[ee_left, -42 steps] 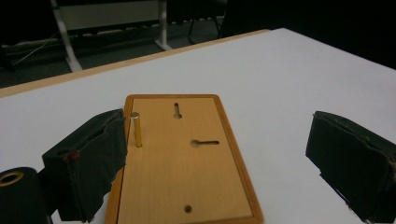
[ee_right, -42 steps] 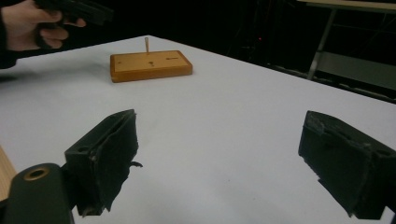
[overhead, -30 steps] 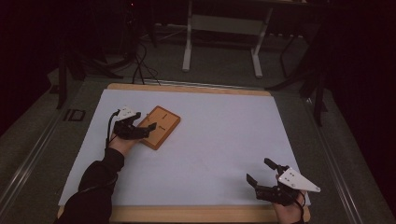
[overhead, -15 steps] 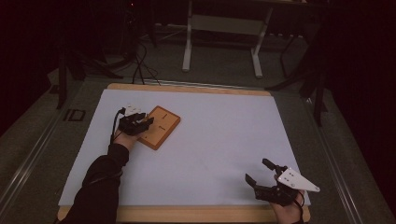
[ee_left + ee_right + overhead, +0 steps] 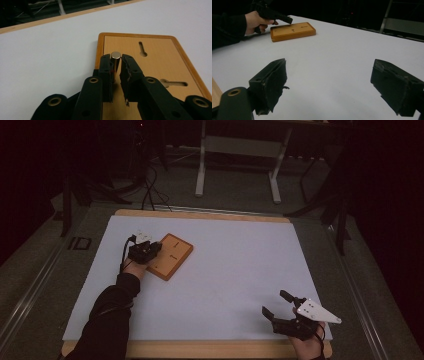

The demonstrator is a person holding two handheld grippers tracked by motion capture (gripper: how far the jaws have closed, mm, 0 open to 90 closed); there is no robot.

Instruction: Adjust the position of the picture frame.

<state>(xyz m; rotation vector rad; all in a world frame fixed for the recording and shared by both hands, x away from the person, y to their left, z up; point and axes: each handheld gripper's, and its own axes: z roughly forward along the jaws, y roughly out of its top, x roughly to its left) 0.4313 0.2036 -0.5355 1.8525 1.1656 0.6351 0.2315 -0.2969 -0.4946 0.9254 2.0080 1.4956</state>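
Note:
A flat wooden board (image 5: 175, 257) with two keyhole slots (image 5: 142, 48) lies on the white table, left of centre. A short metal peg (image 5: 115, 55) stands upright at the board's near edge. My left gripper (image 5: 115, 61) reaches over that end of the board (image 5: 160, 62). Its jaws have just been closing, and the pads now press on the peg from both sides. In the high view the left gripper (image 5: 150, 248) covers the peg. My right gripper (image 5: 278, 303) hovers near the table's front right, wide open with nothing between its jaws (image 5: 332, 82).
The white table top (image 5: 240, 265) has a wooden rim (image 5: 200, 350) along the front. Behind the table stand a metal frame's legs (image 5: 201, 175) and cables (image 5: 150, 190) on the dark floor. The right gripper view shows the person's hand (image 5: 254, 21) at the board (image 5: 293, 31).
The left gripper has moved a little right and down onto the board's end, and its jaws have gone from wide apart to closed around the peg. The right gripper has stayed put.

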